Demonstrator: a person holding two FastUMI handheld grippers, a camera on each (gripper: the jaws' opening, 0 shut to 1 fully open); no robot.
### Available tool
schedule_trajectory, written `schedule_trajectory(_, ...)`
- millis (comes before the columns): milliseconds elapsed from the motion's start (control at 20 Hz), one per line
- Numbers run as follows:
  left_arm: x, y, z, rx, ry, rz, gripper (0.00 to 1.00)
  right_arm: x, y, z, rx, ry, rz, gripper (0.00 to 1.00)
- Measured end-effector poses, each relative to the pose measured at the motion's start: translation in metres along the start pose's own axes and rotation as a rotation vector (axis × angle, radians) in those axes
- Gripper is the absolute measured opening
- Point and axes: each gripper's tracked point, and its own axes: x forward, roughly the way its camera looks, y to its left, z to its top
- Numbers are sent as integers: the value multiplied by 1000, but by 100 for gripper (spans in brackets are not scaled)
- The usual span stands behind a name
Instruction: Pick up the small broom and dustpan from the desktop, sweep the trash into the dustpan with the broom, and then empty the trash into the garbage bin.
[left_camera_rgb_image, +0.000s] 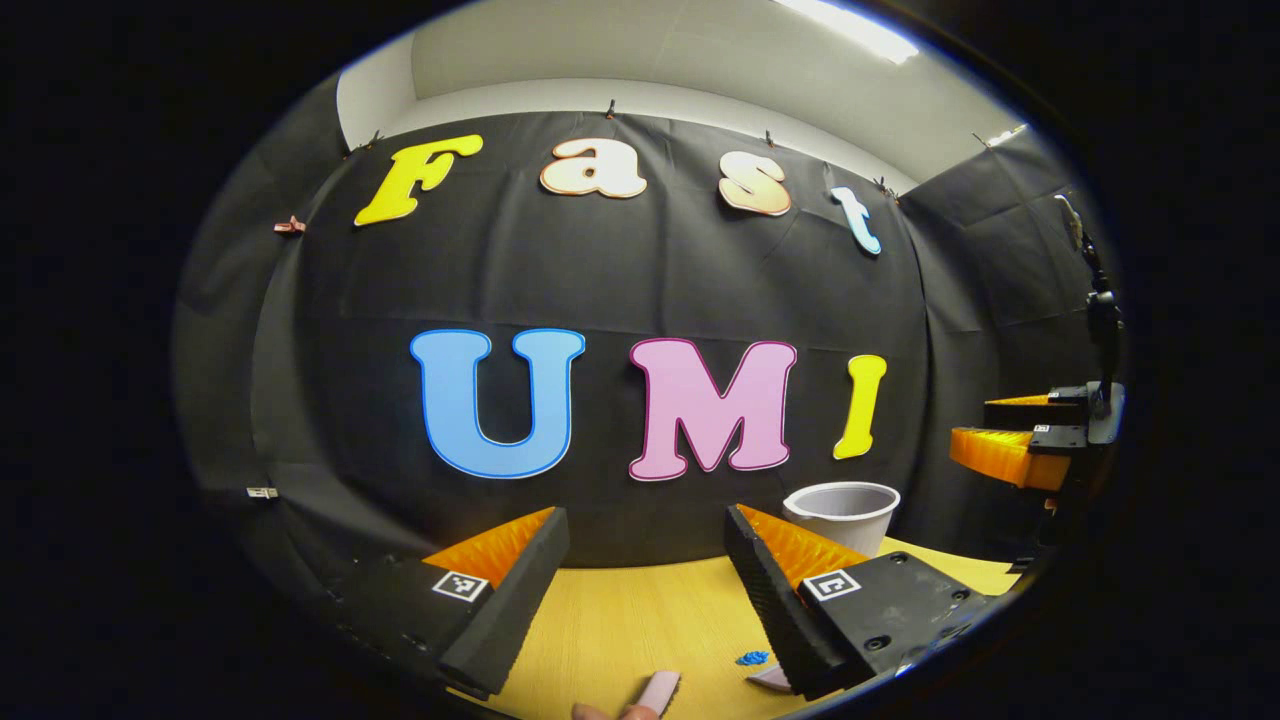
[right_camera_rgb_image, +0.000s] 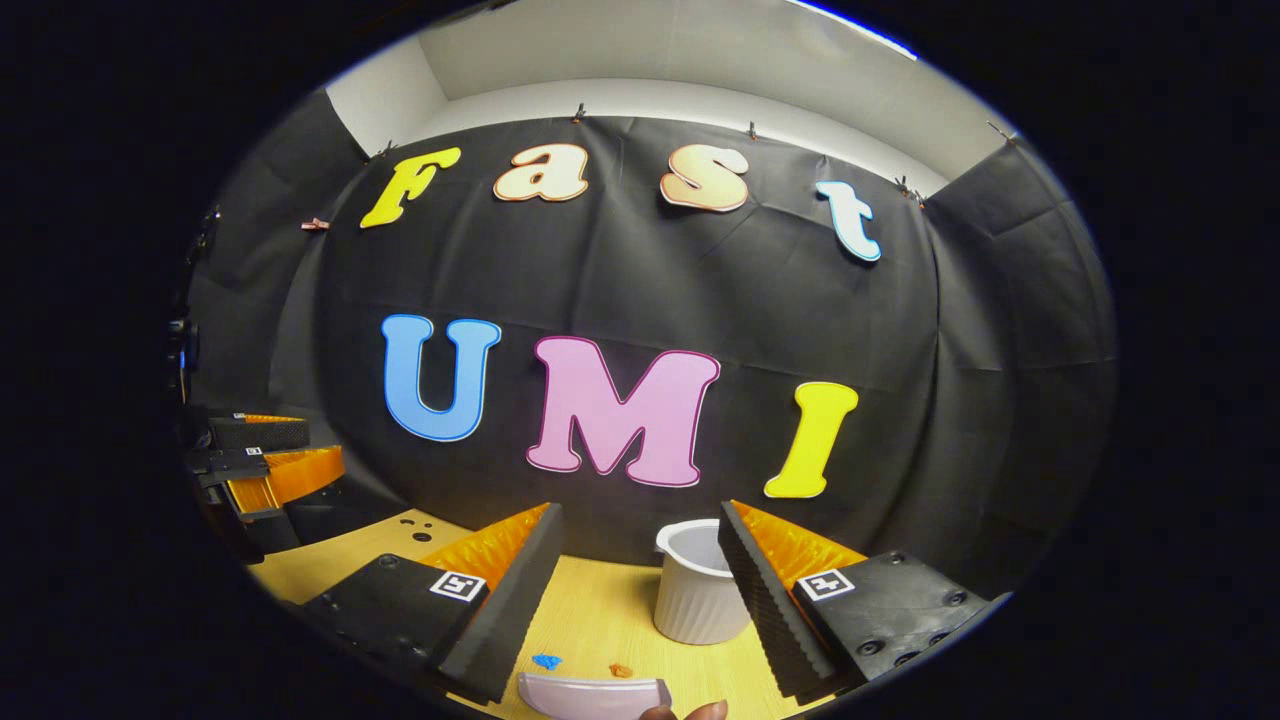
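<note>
- Above the wooden desktop (left_camera_rgb_image: 620, 620), the left gripper (left_camera_rgb_image: 648, 560) is hanging with its fingers spread wide — released, nothing lying between them and nothing touching them.
- Between its fingers, at the lower edge of the left gripper view, a pale pink piece (left_camera_rgb_image: 658, 690) is showing, with what seems to be a fingertip beside it; whether it belongs to the broom or the dustpan cannot be told from here.
- Just inside the right-hand finger, a small blue scrap of trash (left_camera_rgb_image: 752, 657) is lying on the desktop, and another pale sliver (left_camera_rgb_image: 770, 678) is peeking out beside that finger.
- Behind that finger, the white garbage bin (left_camera_rgb_image: 842, 512) is standing upright near the black cloth wall (left_camera_rgb_image: 600, 280).
- At the far right of the same view, the right gripper (left_camera_rgb_image: 1010, 440) is hovering well apart, also open.
- Over the same desktop, in the right gripper view, the right gripper's own fingers are likewise standing wide apart, gripping nothing.
- Between them, low in the view, the curved pale edge of the dustpan (right_camera_rgb_image: 595, 695) is lying on the wood, with the blue scrap and an orange scrap (right_camera_rgb_image: 620, 670) just beyond it — both apart from the fingers.
- Partly hidden by the right-hand finger, the ribbed bin is standing farther back.
</note>
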Motion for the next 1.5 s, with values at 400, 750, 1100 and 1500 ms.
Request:
schedule_trajectory(400,1,-4,-23,23,38,-18,98,-39,11,-107,-18,352,94,97)
schedule_trajectory(750,-2,3,-49,16,93,-2,99,-102,25,-264,7,775,146,95)
schedule_trajectory(1100,-14,16,-66,20,120,20,99,-130,22,-363,7,1044,160,90)
schedule_trajectory(1500,-27,28,-72,38,129,56,99,-133,30,-436,-36,1259,181,75)
